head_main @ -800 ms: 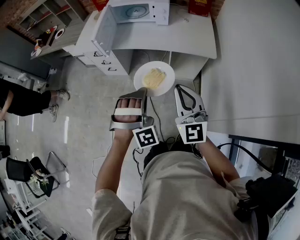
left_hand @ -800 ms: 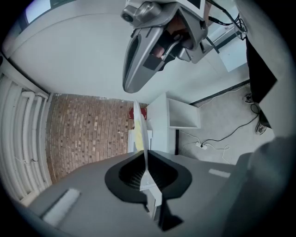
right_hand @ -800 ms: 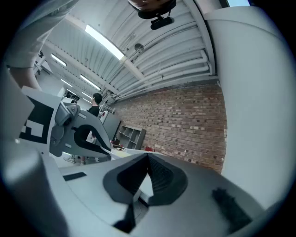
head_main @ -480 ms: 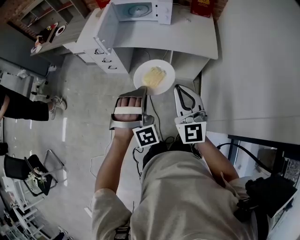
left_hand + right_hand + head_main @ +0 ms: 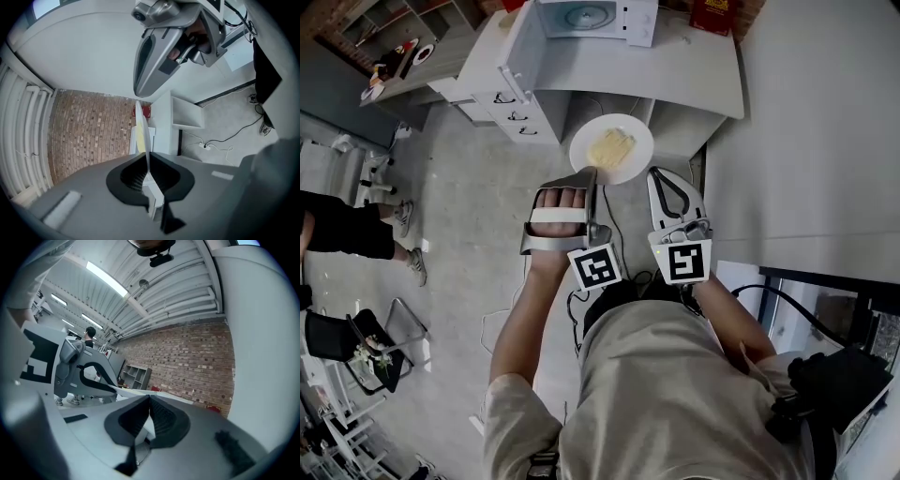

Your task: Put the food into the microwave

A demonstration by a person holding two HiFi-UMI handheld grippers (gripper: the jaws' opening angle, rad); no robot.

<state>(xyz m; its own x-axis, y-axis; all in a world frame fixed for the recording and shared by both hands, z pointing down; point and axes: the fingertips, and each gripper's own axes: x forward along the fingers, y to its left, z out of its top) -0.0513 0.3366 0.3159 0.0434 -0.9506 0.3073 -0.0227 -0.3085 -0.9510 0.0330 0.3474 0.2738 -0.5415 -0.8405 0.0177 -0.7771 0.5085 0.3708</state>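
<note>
Still, the left tool [image 5: 592,174] holds the plate [image 5: 630,129], now nearer the microwave [image 5: 598,17].

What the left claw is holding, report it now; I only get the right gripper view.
Observer: The left claw is shut on the rim of a white plate.
Operator: Say what is on it.
Observer: Pale yellow food lies in the plate's middle.
Operator: Now locate the microwave.
Observer: The microwave stands on the counter ahead of the plate, with its door swung open.
</note>
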